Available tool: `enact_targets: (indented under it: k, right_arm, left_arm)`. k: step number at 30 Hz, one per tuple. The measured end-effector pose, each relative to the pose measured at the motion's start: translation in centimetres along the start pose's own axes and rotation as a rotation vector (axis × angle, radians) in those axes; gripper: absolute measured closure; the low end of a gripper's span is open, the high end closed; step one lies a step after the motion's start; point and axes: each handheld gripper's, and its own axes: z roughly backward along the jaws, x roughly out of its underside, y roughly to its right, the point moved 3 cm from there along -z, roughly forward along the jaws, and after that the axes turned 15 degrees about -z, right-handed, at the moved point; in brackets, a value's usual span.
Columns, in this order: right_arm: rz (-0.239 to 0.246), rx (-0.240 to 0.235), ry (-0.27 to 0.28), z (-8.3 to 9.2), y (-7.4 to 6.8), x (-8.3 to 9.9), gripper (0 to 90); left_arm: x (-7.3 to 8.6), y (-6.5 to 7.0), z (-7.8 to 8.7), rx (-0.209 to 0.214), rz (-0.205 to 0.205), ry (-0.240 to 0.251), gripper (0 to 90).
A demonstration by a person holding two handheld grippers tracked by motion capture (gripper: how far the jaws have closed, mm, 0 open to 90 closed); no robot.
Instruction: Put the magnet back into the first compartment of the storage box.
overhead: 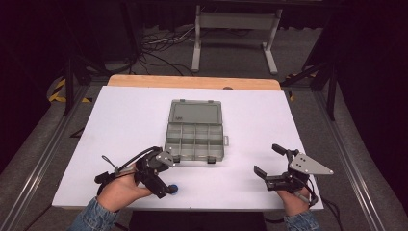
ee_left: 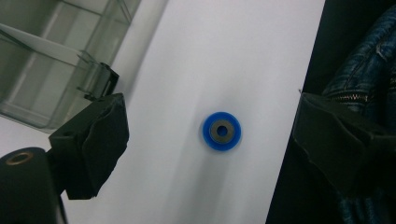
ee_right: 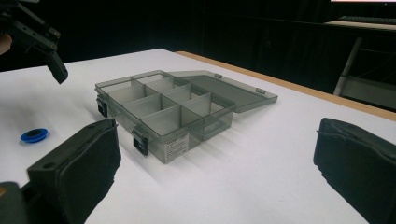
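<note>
A small blue disc (ee_left: 222, 131) with a grey centre lies flat on the white board, near the front edge (overhead: 173, 188). My left gripper (ee_left: 214, 119) hangs over it, open, with one jaw on either side and nothing held; in the high view the left gripper (overhead: 168, 174) is at the front left. An open clear-grey compartment box (overhead: 195, 137) sits mid-board, lid folded back, its compartments looking empty. My right gripper (overhead: 268, 160) is open at the front right, pointing at the box (ee_right: 173, 112) from a distance.
The white board (overhead: 120, 125) lies on a wooden table whose far edge (overhead: 192, 82) shows. A denim sleeve (ee_left: 364, 79) sits just past the board's front edge. Beyond the table are a metal stand (overhead: 235, 29) and floor cables.
</note>
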Motion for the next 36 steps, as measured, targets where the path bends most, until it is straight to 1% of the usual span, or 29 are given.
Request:
enact_targets:
  k: [1,2,5,7,11,13,20,24,25,30,31,35,36]
  right_arm:
    - [0.000,0.000,-0.001,0.0,0.0,0.0,1.1]
    - [-0.001,-0.003,0.001,0.0,0.0,0.0,1.1]
    - [0.000,-0.001,-0.001,0.0,0.0,0.0,1.1]
    - [0.001,0.000,-0.002,0.0,0.0,0.0,1.1]
    - [0.002,0.000,-0.001,0.1,0.1,0.0,1.1]
    - [0.002,0.000,0.000,0.1,0.1,0.0,1.2]
    - [0.008,0.000,0.000,0.1,0.0,0.0,1.3]
    - [0.010,0.000,0.001,0.1,0.0,0.0,1.4]
    - [0.011,0.001,0.001,0.1,0.0,0.0,1.4]
    - [0.010,-0.002,-0.004,0.0,0.0,0.0,1.5]
    - [0.010,-0.002,-0.005,0.0,0.0,0.0,1.5]
    - [0.009,-0.004,-0.007,0.0,0.0,0.0,1.6]
    - [0.011,-0.001,-0.010,0.0,0.0,0.0,1.6]
  left_arm:
    - [0.0,0.0,-0.2,0.003,0.003,-0.001,11.4]
    - [0.1,0.0,-0.4,0.011,-0.003,-0.001,11.6]
    - [0.1,0.2,-1.0,0.028,-0.009,-0.016,11.8]
    - [0.0,0.2,-1.2,0.034,-0.007,-0.016,11.8]
    - [0.1,0.5,-1.9,0.055,-0.012,-0.035,11.9]
    - [0.3,0.6,-2.3,0.063,-0.006,-0.043,12.0]
    - [0.5,0.8,-3.0,0.082,-0.008,-0.057,12.2]
    - [0.8,1.0,-3.5,0.098,-0.016,-0.082,12.3]
    - [0.8,1.0,-3.6,0.098,-0.011,-0.083,12.4]
    - [0.9,1.0,-3.8,0.104,-0.011,-0.092,13.5]
    - [0.9,1.0,-3.9,0.106,-0.014,-0.093,14.3]
    - [0.9,1.0,-4.0,0.098,-0.005,-0.099,18.5]
    - [0.9,1.0,-4.0,0.104,-0.009,-0.103,20.8]
